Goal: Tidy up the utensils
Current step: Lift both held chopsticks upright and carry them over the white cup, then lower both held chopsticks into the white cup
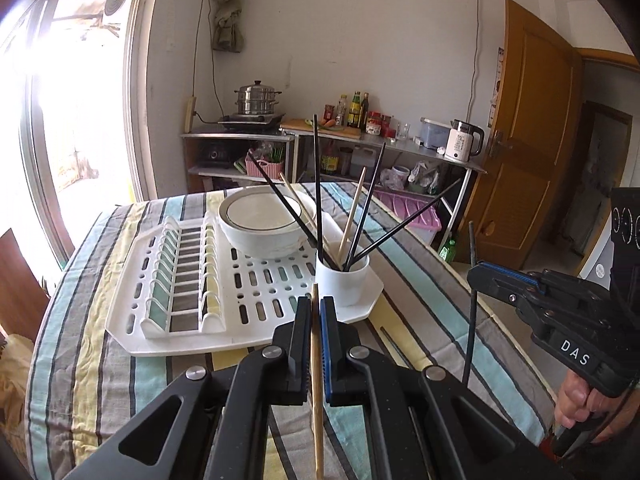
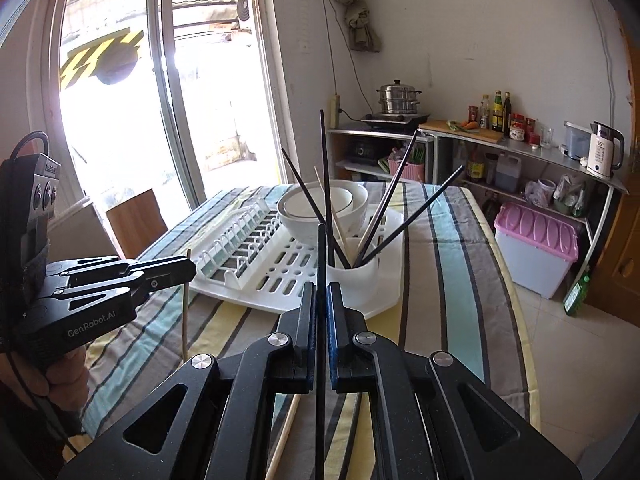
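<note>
Left gripper (image 1: 316, 308): jaws closed tight on one pale wooden chopstick (image 1: 317, 380), held upright, at 6 o'clock in its own view; right gripper (image 2: 321, 294): jaws clamped on one black chopstick (image 2: 321, 320), likewise upright; white cup (image 1: 342, 282): on the near right corner of the white drying rack (image 1: 180, 320), at 12 o'clock from the left gripper, holding black and wooden chopsticks fanned out; white bowl (image 1: 260, 236): on the rack, at 11 o'clock behind the cup; striped tablecloth (image 1: 80, 320): beneath the rack; one loose wooden chopstick (image 2: 284, 436) lying on it.
</note>
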The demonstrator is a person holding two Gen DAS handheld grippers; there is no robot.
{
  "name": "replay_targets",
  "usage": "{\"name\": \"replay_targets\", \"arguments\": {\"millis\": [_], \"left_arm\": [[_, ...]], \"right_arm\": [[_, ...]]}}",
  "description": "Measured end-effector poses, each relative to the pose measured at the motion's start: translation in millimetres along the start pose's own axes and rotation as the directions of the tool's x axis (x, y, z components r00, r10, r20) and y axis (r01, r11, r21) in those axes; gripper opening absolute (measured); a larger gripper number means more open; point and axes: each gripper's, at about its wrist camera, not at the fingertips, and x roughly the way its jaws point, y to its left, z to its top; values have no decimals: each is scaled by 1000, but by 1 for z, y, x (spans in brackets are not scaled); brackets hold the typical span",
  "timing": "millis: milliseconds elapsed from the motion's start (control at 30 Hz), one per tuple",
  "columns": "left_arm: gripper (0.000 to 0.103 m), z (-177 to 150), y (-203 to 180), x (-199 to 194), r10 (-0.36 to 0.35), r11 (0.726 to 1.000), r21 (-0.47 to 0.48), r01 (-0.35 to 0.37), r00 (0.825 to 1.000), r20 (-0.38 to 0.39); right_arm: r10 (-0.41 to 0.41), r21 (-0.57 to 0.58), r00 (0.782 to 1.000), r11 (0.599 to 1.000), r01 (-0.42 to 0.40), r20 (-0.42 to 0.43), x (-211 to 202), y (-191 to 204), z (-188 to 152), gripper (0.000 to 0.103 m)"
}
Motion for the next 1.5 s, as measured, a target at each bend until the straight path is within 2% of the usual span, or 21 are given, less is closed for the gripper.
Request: {"name": "replay_targets", "arguments": {"millis": [200, 433, 867, 1167, 1500], "left_arm": [[4, 1, 2, -24, -22, 1000, -16, 23, 998, 53], [4, -10, 0, -26, -28, 999, -16, 28, 999, 43], [4, -5, -2, -30, -36, 999, -7, 36, 998, 46], [4, 15, -2, -25, -47, 999, 12, 46, 997, 54], [4, 64, -3, -5, -90, 996, 24, 88, 994, 60]], "right_arm": [[0, 6, 999, 1000, 0, 53, -18, 4, 2, 4], [-2, -2, 997, 1000, 2, 74, -30, 8, -3, 4], [-13, -7, 994, 1000, 14, 107, -42, 7, 3, 4], [-18, -3, 991, 1000, 19, 134, -42, 1, 16, 4], [-27, 0, 988, 1000, 27, 150, -22, -7, 47, 4]]}}
